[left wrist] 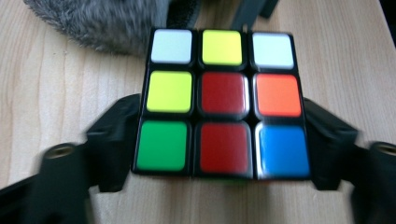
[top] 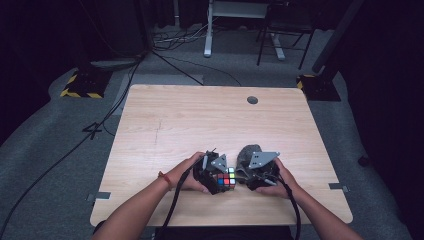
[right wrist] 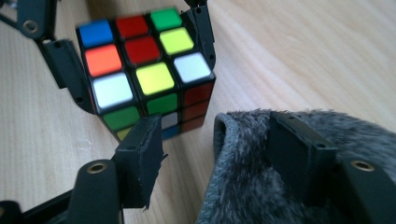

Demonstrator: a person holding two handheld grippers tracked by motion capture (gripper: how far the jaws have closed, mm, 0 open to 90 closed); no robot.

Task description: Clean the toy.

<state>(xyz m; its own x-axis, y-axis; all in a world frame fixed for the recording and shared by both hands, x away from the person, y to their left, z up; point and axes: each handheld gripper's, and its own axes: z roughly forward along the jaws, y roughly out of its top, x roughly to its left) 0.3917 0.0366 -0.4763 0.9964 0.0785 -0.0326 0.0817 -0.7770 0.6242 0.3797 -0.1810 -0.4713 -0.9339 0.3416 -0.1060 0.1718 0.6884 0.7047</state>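
A: Where was the cube (left wrist: 223, 105)?
B: On the table (top: 165, 125), near edge, clamped between the left gripper (top: 216, 176) jaws.
A: Beside it?
B: Grey furry pouch (right wrist: 261, 172), just right. Right gripper (right wrist: 224, 158) jaws stood apart, one inside the pouch mouth, one outside.

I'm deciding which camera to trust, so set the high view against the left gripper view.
High view alone: the whole table, both hands, the right tongs at the grey furry pouch, floor cables. Left gripper view alone: the cube's top stickers, red at centre, with the left tongs flanking its sides. Both: the Rubik's cube beside the fur on wood.
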